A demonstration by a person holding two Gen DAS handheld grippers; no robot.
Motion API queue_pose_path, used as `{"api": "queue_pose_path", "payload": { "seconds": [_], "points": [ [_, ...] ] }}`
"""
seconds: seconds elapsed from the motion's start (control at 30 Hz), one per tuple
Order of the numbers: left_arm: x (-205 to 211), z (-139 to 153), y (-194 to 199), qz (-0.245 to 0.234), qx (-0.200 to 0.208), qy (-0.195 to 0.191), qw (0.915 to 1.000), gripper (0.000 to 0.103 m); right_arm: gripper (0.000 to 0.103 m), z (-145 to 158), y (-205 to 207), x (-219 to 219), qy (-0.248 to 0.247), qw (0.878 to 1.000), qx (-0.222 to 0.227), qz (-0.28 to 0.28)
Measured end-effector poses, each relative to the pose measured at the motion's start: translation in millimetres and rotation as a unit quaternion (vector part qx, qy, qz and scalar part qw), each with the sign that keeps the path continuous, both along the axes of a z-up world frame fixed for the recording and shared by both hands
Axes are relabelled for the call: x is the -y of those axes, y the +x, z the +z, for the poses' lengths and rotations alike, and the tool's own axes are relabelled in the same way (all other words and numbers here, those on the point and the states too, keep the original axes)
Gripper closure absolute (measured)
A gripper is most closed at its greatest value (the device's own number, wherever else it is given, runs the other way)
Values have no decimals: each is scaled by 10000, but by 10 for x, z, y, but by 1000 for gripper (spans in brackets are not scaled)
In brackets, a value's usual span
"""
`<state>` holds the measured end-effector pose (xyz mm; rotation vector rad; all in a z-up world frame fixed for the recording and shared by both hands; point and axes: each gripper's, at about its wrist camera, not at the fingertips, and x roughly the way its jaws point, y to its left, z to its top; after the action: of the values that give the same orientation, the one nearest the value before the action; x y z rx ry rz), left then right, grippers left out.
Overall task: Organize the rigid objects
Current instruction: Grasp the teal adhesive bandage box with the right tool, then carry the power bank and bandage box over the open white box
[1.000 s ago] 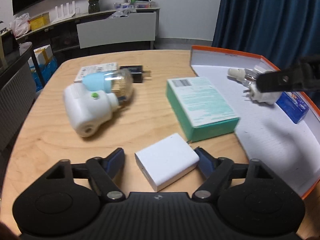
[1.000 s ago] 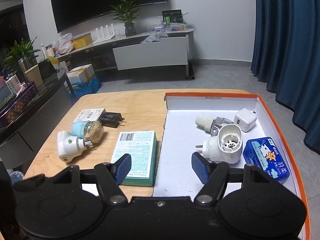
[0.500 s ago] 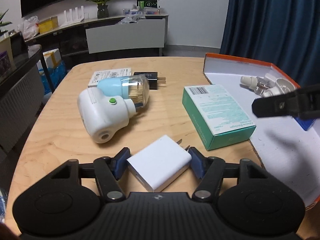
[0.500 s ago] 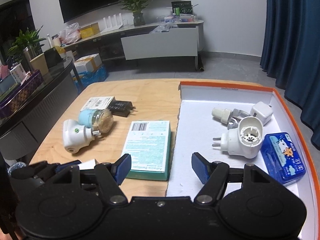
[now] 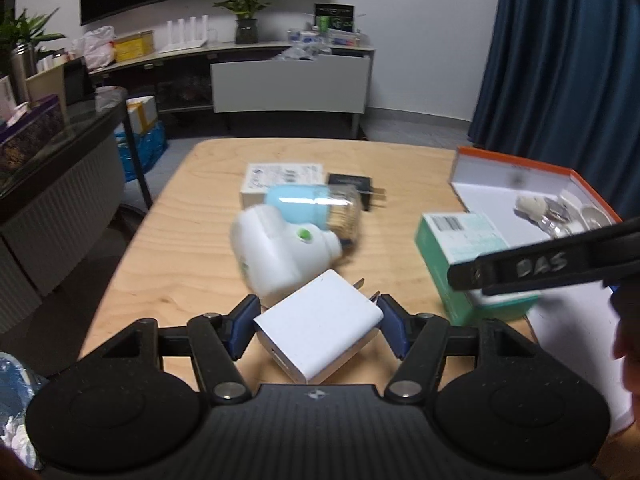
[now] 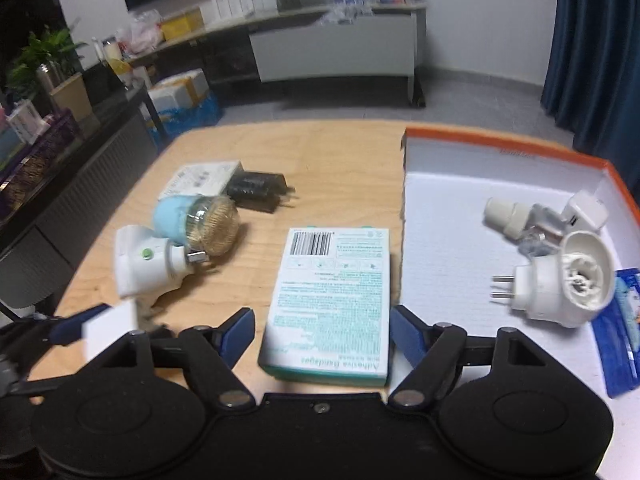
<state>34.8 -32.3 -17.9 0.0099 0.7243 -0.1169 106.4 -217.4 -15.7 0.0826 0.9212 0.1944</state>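
Note:
My left gripper is shut on a white charger, its pads pressing both sides, and holds it just above the wooden table. The same charger shows at the lower left of the right wrist view. My right gripper is low over the green bandage box. Its jaws are opening, and they stand either side of the box's near end without pressing it. To the right lies the orange-rimmed white tray with a white plug-in device, a small bottle, a white cube charger and a blue pack.
On the table's left lie a white plug-in device, a blue-capped jar of toothpicks, a black adapter and a flat white box. A person's hand shows at the right edge of the left wrist view. Cabinets stand beyond the table.
The left gripper closed on the white charger and raised it slightly. The right gripper moved left and down from the tray to the green box, and its jaws widened.

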Motion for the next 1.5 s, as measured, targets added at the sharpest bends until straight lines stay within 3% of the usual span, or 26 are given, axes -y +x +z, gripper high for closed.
{"api": "queue_pose_path", "payload": {
  "seconds": [0.13,0.23,0.8,1.5],
  "points": [
    [-83,32,80,187,-53,-57,9998,38,15,-132,164,-99,-215,9996,-197,-19],
    [-115,55,121,284,-76,-73,9995,38,19,-124,164,-133,-287,9995,-101,-12],
    [-90,291,18,324,115,-300,9990,38,19,435,-509,24,-50,9981,617,40],
    [170,477,-129,117,287,-302,9991,38,19,693,-935,381,85,9952,937,-276]
  ]
}}
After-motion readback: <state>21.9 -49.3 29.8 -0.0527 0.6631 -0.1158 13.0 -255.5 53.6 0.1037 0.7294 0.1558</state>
